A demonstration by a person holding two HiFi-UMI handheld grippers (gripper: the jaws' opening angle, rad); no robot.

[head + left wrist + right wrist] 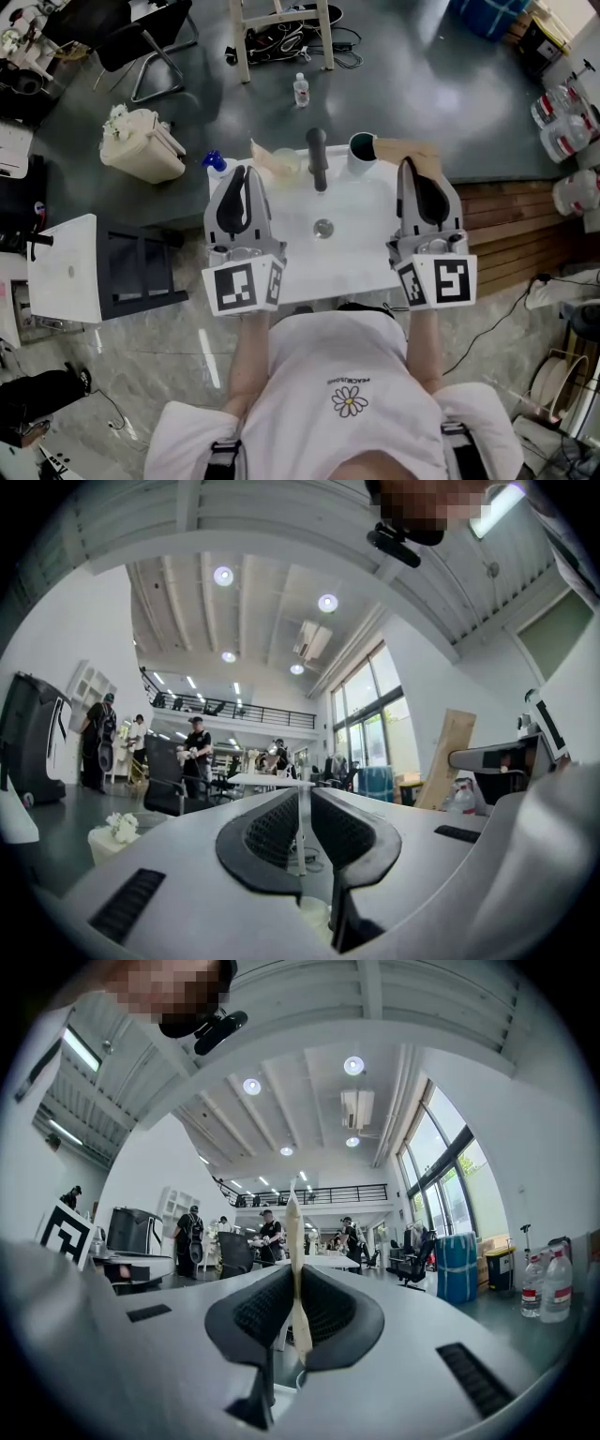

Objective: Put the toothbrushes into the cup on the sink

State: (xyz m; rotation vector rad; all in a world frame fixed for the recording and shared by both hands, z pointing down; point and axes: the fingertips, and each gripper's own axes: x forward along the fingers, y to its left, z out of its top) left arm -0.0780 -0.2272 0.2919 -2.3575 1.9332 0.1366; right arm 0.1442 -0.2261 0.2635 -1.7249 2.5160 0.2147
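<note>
- One toothbrush (293,1241) stands upright, pinched between the jaws of the right claw (410,169), with one end poking up past its tips.
- It looks light, stiff and rather slick, so a firm pinch on the handle should suit it best.
- Just ahead and left of that claw, the cup (361,150) sits on the sink (361,239) beside the tap (317,159).
- Both claws are held about level over the basin. The left claw (246,176) has its jaws together on nothing.
</note>
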